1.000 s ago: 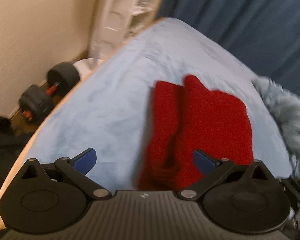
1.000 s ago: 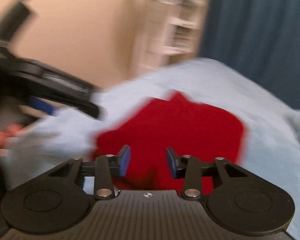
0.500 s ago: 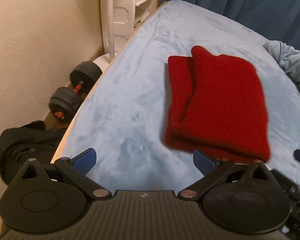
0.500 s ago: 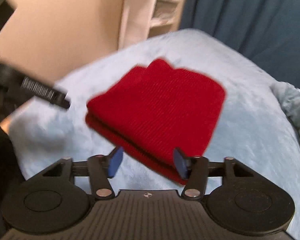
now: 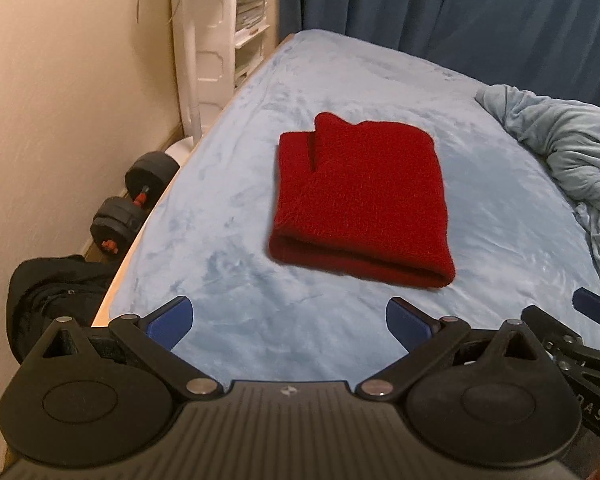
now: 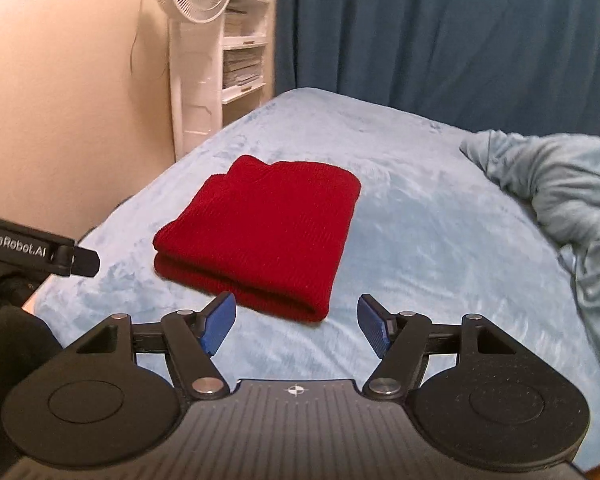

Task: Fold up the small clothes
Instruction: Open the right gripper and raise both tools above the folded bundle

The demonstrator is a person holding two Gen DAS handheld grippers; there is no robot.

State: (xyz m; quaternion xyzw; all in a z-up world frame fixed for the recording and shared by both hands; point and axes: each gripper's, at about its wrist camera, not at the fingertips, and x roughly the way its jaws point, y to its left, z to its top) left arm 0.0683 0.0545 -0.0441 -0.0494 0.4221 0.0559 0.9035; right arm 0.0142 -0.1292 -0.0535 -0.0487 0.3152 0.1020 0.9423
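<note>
On the blue bed [image 5: 235, 208], mid-sheet, my red knit garment [image 5: 360, 200] lies folded flat. Left gripper [image 5: 289, 322] spread wide, empty; right gripper [image 6: 295, 320] also apart, empty, both short of it.

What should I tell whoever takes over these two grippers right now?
Left gripper: open, empty, short of the garment.
Right gripper: open, empty, just short of the garment's near folded edge.
Red knit garment: lies folded in layers on the blue bed cover, nothing touching it.
Done: the fold looks complete.
Left: possibly the crumpled pale blue cloth at right; unclear whether it belongs to the job.
</note>
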